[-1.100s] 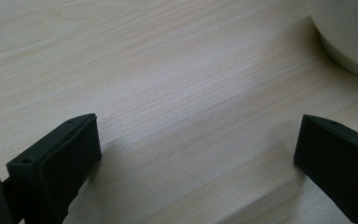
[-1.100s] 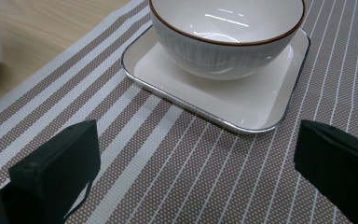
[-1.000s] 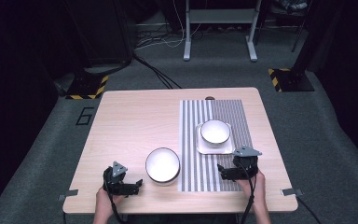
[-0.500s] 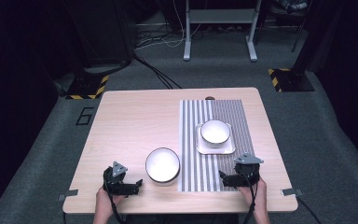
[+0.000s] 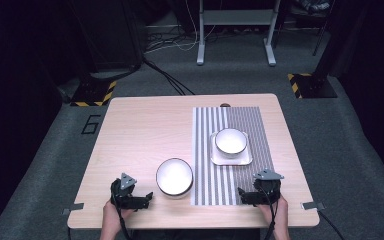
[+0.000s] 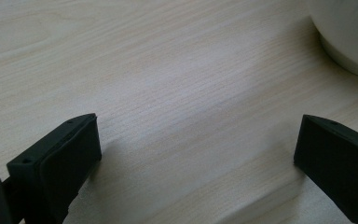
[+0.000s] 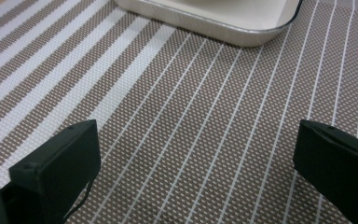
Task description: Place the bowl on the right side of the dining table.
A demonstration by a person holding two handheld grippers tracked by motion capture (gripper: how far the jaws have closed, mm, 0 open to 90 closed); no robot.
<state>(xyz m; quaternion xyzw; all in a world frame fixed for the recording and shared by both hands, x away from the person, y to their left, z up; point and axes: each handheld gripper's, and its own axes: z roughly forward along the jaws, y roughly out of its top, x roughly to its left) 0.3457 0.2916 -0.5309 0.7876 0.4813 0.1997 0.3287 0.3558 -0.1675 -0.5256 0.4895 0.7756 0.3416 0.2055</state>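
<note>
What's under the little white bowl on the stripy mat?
A square white plate sits under the bowl, and the striped mat lies under the plate. The plate's middle is covered by the bowl, so it can't be seen.

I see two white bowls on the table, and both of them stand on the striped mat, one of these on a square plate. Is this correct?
Not quite. One bowl stands on the square plate on the striped mat, but the other bowl stands on the bare wooden table, just left of the mat. The high view shows this.
</note>
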